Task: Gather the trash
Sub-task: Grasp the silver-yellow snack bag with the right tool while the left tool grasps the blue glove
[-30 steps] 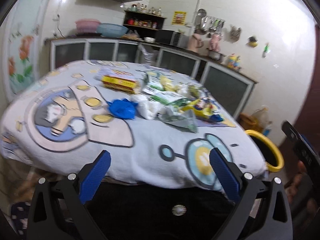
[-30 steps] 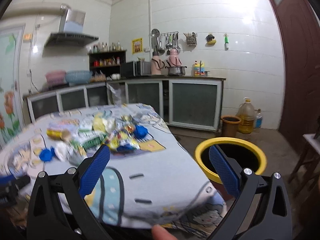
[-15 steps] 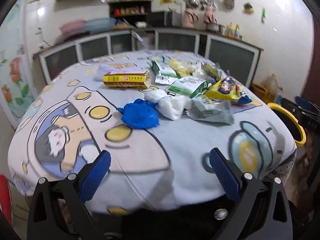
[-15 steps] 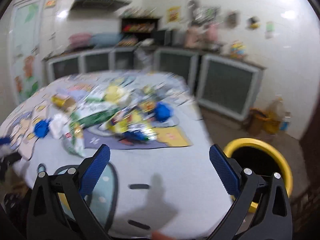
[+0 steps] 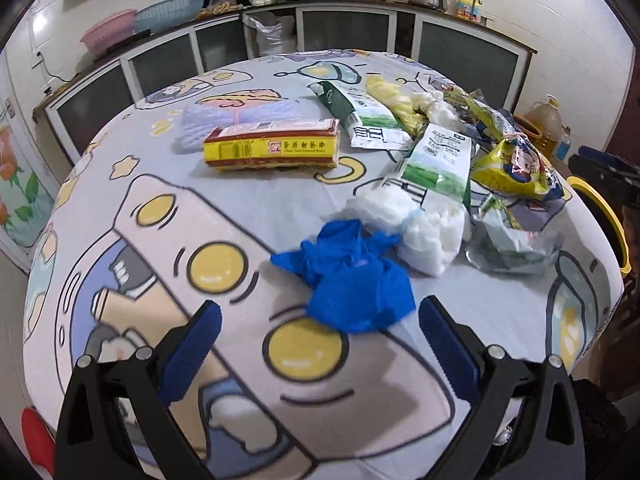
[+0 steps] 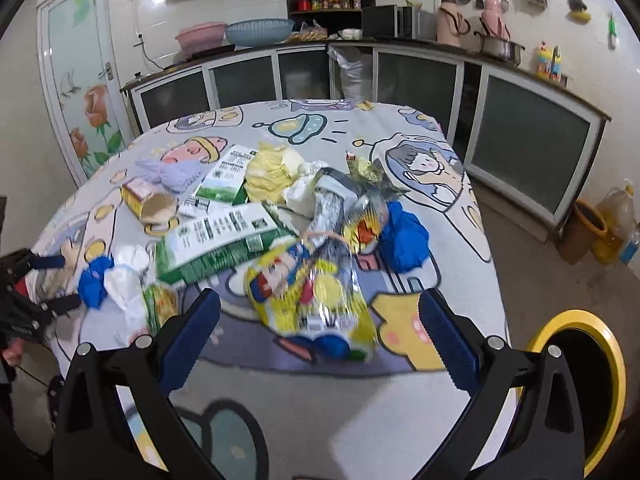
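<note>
- Left tool (image 5: 320, 330) spread wide and empty, crumpled blue glove (image 5: 352, 276) just ahead between its fingers.
- Right tool (image 6: 320, 330) also spread, empty, facing yellow snack bag (image 6: 312, 292).
- Trash sits heaped on the worktop (image 5: 260, 196); yellow-rimmed bin (image 6: 588, 376) stands beside it.
- Risk: limp glove slipping out, or fingers pinching the cloth.

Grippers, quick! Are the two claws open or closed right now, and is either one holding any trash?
Left gripper: open, holding nothing, near the blue glove.
Right gripper: open, holding nothing, near the yellow snack bag.
</note>
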`<action>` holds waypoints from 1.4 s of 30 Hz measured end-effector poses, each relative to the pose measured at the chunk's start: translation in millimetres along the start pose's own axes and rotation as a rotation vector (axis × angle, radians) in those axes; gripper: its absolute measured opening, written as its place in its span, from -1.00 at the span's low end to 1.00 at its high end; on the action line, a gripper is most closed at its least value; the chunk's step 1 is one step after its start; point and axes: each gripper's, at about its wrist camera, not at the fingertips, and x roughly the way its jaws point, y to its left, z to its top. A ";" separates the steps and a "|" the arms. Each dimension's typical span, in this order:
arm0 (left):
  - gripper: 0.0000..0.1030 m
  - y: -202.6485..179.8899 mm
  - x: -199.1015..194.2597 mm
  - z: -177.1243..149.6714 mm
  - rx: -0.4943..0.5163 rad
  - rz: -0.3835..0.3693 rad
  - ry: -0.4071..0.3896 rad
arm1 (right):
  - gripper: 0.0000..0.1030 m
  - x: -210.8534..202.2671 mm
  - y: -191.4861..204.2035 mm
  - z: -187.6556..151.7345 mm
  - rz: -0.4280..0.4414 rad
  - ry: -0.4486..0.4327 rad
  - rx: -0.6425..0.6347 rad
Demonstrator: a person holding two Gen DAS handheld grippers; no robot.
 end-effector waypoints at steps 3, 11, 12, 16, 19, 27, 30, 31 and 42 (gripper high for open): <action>0.85 1.1 10.1 8.4 0.013 -0.007 0.010 | 0.85 13.4 3.0 11.3 -0.019 0.025 -0.040; 0.85 7.7 47.2 15.0 -0.013 -0.075 0.084 | 0.85 53.5 -5.3 18.9 0.029 0.125 0.014; 0.85 7.8 52.7 15.3 -0.017 -0.091 0.096 | 0.85 57.3 -5.0 18.0 0.018 0.129 0.011; 0.81 1.8 61.3 18.2 0.012 -0.065 0.083 | 0.83 71.8 -9.7 14.8 0.043 0.168 0.047; 0.34 -0.4 58.0 20.5 0.009 -0.057 0.056 | 0.29 76.4 -13.1 12.7 0.063 0.190 0.069; -0.67 0.4 30.8 20.8 -0.009 -0.065 -0.010 | -0.33 49.8 -0.6 17.7 0.157 0.169 0.055; -0.67 6.4 6.4 20.2 -0.023 -0.084 -0.058 | -0.37 24.3 -0.1 23.0 0.204 0.126 0.056; -0.67 8.6 -3.0 20.3 -0.027 -0.079 -0.075 | -0.38 13.1 -0.9 25.2 0.219 0.104 0.059; -0.67 -33.1 -52.5 20.4 0.008 -0.170 -0.173 | -0.38 -52.4 -47.6 -4.4 0.228 0.038 0.192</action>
